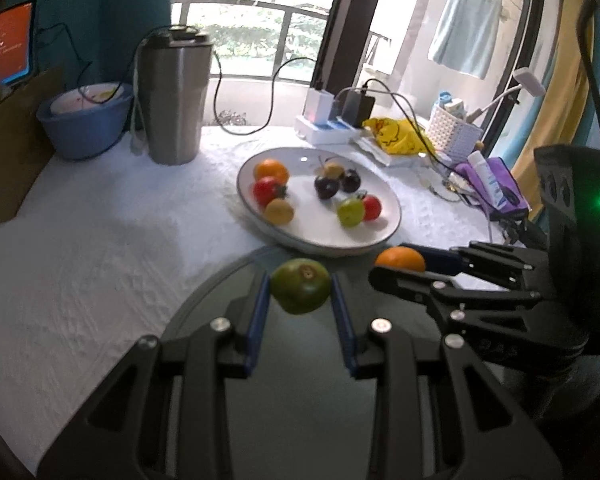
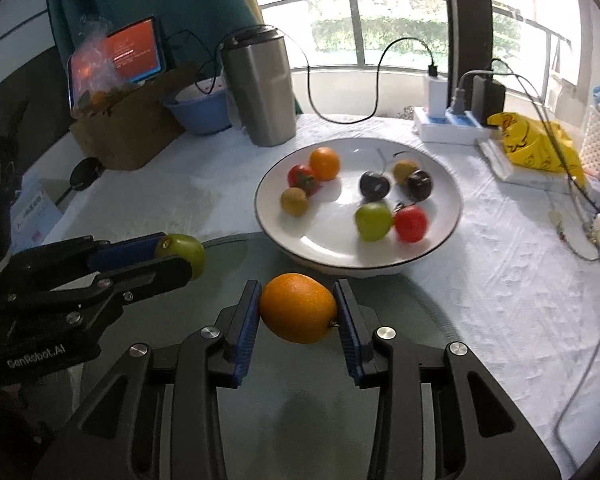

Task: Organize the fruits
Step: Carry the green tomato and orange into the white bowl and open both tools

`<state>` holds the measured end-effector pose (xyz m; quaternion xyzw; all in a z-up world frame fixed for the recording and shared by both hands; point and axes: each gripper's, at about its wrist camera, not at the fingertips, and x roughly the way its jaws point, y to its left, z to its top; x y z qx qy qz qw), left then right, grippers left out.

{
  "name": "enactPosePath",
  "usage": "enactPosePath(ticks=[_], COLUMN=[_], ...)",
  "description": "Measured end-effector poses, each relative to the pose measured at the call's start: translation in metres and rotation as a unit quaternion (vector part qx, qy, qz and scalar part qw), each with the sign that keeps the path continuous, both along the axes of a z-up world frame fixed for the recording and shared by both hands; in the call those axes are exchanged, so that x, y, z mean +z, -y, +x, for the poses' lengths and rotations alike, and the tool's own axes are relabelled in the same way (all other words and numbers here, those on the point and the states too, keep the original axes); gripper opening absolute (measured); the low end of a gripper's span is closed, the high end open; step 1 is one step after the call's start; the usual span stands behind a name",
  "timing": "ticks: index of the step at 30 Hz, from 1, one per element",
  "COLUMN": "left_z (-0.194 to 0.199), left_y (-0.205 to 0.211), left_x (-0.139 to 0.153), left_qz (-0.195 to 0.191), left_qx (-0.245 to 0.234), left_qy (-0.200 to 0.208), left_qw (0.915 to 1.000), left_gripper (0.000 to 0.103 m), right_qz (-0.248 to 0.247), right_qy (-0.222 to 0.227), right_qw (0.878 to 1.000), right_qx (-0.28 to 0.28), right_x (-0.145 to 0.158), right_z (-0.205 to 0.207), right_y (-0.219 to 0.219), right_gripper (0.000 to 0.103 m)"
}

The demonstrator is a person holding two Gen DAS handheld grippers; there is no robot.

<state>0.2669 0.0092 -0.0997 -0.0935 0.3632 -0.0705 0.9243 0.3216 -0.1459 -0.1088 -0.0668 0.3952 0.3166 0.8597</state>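
Left gripper (image 1: 300, 292) clamps round green tomato-like fruit (image 1: 300, 291) | right gripper (image 2: 298, 308) clamps round orange citrus (image 2: 298, 308) | both light, smooth, likely bruisable; hold across widest middle | white plate (image 2: 440, 236) near.

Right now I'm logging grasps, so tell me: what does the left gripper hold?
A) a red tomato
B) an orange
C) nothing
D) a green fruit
D: the left gripper has its jaws closed on the green fruit, while the orange sits in the right gripper.

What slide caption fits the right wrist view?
Right gripper holds an orange near the white fruit plate.
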Motion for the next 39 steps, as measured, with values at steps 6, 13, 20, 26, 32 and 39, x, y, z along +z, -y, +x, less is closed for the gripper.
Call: enactPosePath(ticks=[6,13,20,26,32,39], left_z=[0.013,0.028,0.05,0.065,0.076,0.083], left_y=[0.008,0.012,0.014,0.014,0.014,0.014], left_x=[0.014,0.016,0.005,-0.003,-0.01,-0.017], left_qz=[0.005,0.008,0.005,0.002,0.001,-0.004], left_qx=[-0.002,-0.008,-0.008,-0.008,-0.008,-0.007], left_qy=[0.013,0.013,-0.003,-0.011,-0.021,-0.038], left_qw=[0.9999,0.9999,0.9999,0.9999,0.9998,0.9993], left_gripper=[0.033,0.033,0.033,0.033,0.033,0.033], right_qz=[0.002,0.012,0.013,0.012,0.006,0.004], right_qy=[0.012,0.014,-0.002,-0.013,-0.02,-0.024], right_qw=[1.0,1.0,1.0,1.0,1.0,1.0], right_qx=[-0.007,-0.005,0.003,0.009,0.005,-0.002], right_x=[0.014,0.017,0.005,-0.003,-0.012,-0.016], right_z=[0.012,0.024,0.04,0.055,0.067,0.071], right_y=[0.011,0.011,0.004,-0.001,-0.002,0.002], right_gripper=[0.039,0.039,0.039,0.039,0.039,0.039])
